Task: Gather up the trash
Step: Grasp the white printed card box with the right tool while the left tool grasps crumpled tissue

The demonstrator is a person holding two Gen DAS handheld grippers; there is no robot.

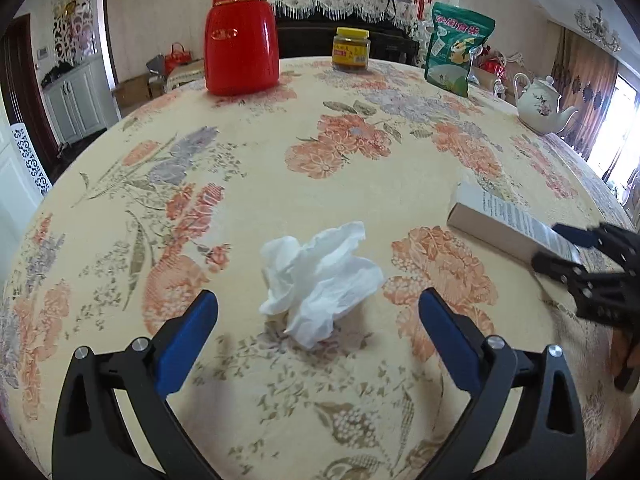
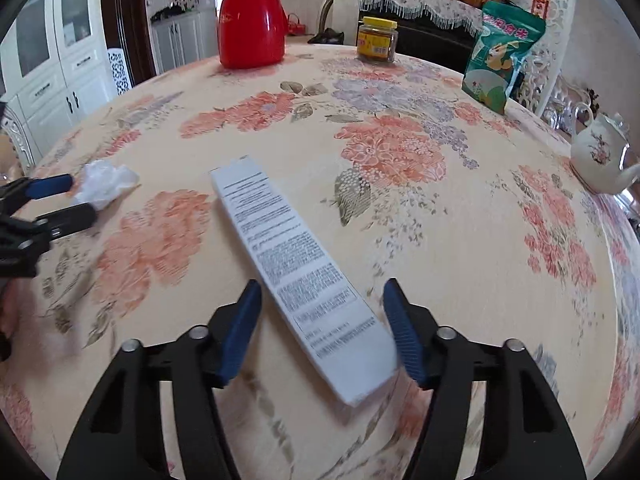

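Observation:
A crumpled white tissue (image 1: 320,280) lies on the floral tablecloth, just ahead of and between the fingers of my left gripper (image 1: 318,306), which is open and empty. It also shows at the left of the right wrist view (image 2: 104,186), beside the left gripper (image 2: 76,198). A long white printed carton (image 2: 300,276) lies flat on the cloth. Its near end sits between the fingers of my right gripper (image 2: 322,296), which is open around it without a grip. In the left wrist view the carton (image 1: 508,220) and the right gripper (image 1: 556,246) are at the right.
At the table's far side stand a red thermos (image 1: 241,30), a yellow-lidded jar (image 1: 351,49) and a green snack bag (image 1: 456,48). A white teapot (image 1: 542,106) sits at the right edge. The table (image 1: 248,152) is round and its edge drops off at the left.

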